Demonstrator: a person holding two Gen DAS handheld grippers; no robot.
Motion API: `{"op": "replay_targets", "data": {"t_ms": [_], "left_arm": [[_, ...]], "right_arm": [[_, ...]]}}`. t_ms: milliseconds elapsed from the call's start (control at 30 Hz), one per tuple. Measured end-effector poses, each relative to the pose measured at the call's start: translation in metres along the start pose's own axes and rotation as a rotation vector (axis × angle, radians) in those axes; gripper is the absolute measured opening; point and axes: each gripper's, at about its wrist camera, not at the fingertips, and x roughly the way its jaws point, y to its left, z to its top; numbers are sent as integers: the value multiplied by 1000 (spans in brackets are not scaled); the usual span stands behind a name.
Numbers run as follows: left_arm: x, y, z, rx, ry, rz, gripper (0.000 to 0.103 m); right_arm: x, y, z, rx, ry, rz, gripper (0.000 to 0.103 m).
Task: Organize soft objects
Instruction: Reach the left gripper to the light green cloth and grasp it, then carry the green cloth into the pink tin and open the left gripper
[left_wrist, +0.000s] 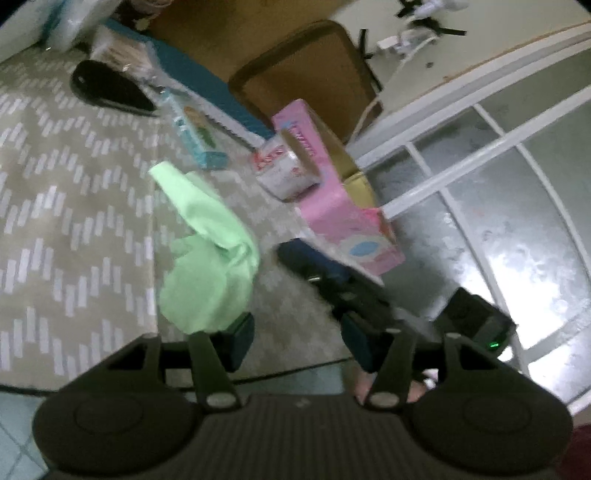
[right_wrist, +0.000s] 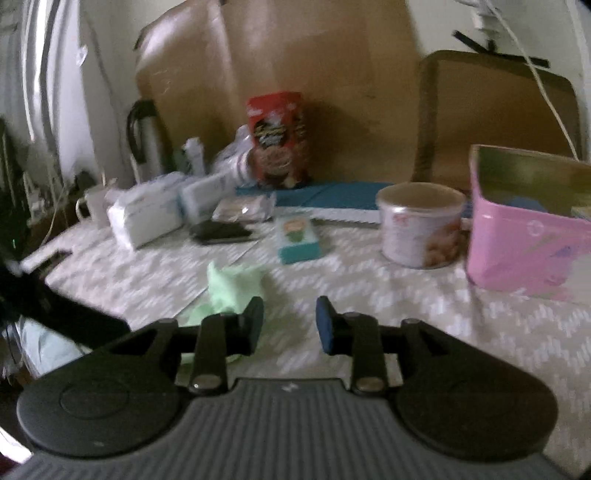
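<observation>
A crumpled light-green cloth (left_wrist: 207, 251) lies on the patterned tablecloth (left_wrist: 55, 206), near the table's front edge. My left gripper (left_wrist: 297, 341) is open. Its left finger (left_wrist: 236, 339) sits just at the cloth's near end, and only bare table shows between its pads. In the right wrist view the same cloth (right_wrist: 229, 284) lies just beyond the left finger (right_wrist: 255, 325) of my right gripper (right_wrist: 290, 325), which is open with nothing between its fingers. The right gripper (left_wrist: 325, 277) also shows in the left view, to the right of the cloth.
A pink open box (right_wrist: 524, 243) and a round tin (right_wrist: 421, 225) stand at the right. A small teal box (right_wrist: 297, 240), a black flat object (right_wrist: 218, 232), tissue packs (right_wrist: 144, 218), a red snack box (right_wrist: 277, 136) and a flask (right_wrist: 147, 136) sit further back. Cardboard leans against the wall.
</observation>
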Motion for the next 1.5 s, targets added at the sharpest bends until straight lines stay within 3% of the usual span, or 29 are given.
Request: {"op": "replay_targets", "data": {"t_ms": [100, 267, 433, 500, 700, 733, 767, 833, 900, 967, 1067, 1100, 1167, 1200, 1333, 1500], "left_arm": [[3, 10, 5, -23, -9, 36, 53], [-7, 34, 25, -89, -96, 117, 53], [-14, 40, 34, -135, -133, 107, 62], [-17, 34, 31, -110, -135, 101, 64], [-13, 22, 31, -81, -124, 97, 67], [-11, 20, 30, -64, -121, 101, 59], [-9, 17, 29, -40, -122, 115, 38], [-7, 11, 27, 9, -118, 154, 16], [-8, 12, 25, 14, -111, 169, 12], [-12, 15, 24, 5, -106, 181, 12], [-16, 20, 18, -5, -94, 201, 12], [-16, 21, 16, -11, -87, 197, 12], [-13, 22, 12, -18, -67, 185, 12], [-12, 21, 11, -16, -60, 180, 12], [-9, 5, 15, 29, -67, 172, 11], [20, -34, 52, 117, -34, 77, 11]], "right_arm": [[-1, -12, 5, 55, -17, 11, 35], [15, -8, 15, 96, 7, 112, 35], [39, 4, 6, 113, 94, 183, 32], [35, 13, 0, 71, 108, 206, 28], [5, 53, -11, -165, 41, 287, 29], [3, 56, -12, -186, 31, 294, 29], [4, 57, -12, -196, 25, 295, 29], [3, 56, -12, -192, 27, 281, 30], [2, 50, -12, -170, 25, 260, 36], [2, 43, -13, -145, 34, 221, 55], [13, 39, -19, -134, 105, 217, 57], [14, 41, -22, -137, 111, 218, 55], [12, 48, -24, -175, 95, 204, 18], [12, 50, -24, -185, 90, 197, 13], [4, 45, -18, -170, 9, 149, 11], [-25, 17, 2, -182, -174, -43, 11]]}}
